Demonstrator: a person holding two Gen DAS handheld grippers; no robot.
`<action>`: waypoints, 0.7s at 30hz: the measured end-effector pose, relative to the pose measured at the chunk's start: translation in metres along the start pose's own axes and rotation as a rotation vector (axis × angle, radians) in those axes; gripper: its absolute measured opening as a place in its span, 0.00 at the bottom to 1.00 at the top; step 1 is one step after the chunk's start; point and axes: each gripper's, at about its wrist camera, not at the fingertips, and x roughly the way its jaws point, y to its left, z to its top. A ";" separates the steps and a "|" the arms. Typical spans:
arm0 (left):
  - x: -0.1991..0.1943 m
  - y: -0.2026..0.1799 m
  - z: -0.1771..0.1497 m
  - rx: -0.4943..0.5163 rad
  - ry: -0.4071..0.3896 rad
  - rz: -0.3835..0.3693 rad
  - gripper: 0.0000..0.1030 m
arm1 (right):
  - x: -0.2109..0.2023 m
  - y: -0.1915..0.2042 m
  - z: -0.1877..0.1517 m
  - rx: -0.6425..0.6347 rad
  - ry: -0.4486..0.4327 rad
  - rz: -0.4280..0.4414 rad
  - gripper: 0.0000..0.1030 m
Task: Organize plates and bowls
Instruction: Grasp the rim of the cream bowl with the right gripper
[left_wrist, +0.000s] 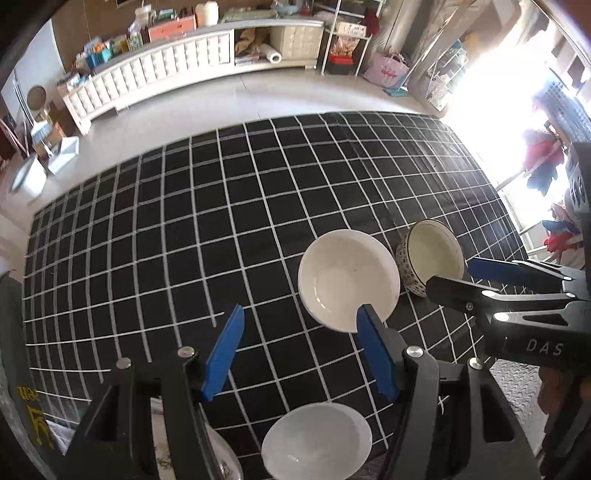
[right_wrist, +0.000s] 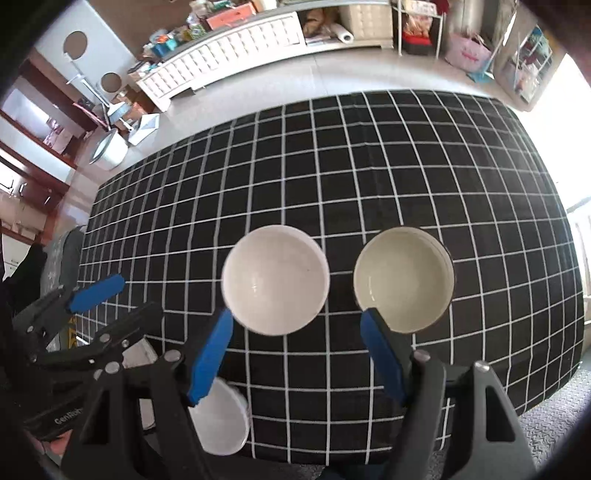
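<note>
While both tools hang above the black checked tablecloth (right_wrist: 369, 177), each has its blue fingers spread wide with nothing between them. From the right wrist view, the right gripper (right_wrist: 295, 354) points at 2 bowls sitting side by side but apart: a white bowl (right_wrist: 275, 280) on the left and a cream bowl (right_wrist: 402, 278) with a dark patterned outside on the right. A 3rd pale dish (right_wrist: 221, 421) lies near the table's front edge, beside the left gripper (left_wrist: 299, 350). Left wrist view shows a patterned plate (left_wrist: 221, 461) partly hidden at the bottom. Behind the table stands a white cabinet (left_wrist: 155, 70).
</note>
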 end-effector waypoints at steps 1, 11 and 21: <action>0.006 0.000 0.001 -0.003 0.012 -0.004 0.59 | 0.005 -0.002 0.002 0.004 0.004 0.003 0.74; 0.063 0.007 0.016 -0.023 0.107 -0.062 0.59 | 0.042 -0.009 0.019 0.003 0.069 0.056 0.74; 0.091 0.009 0.020 -0.026 0.157 -0.096 0.43 | 0.066 -0.011 0.020 0.002 0.124 0.013 0.41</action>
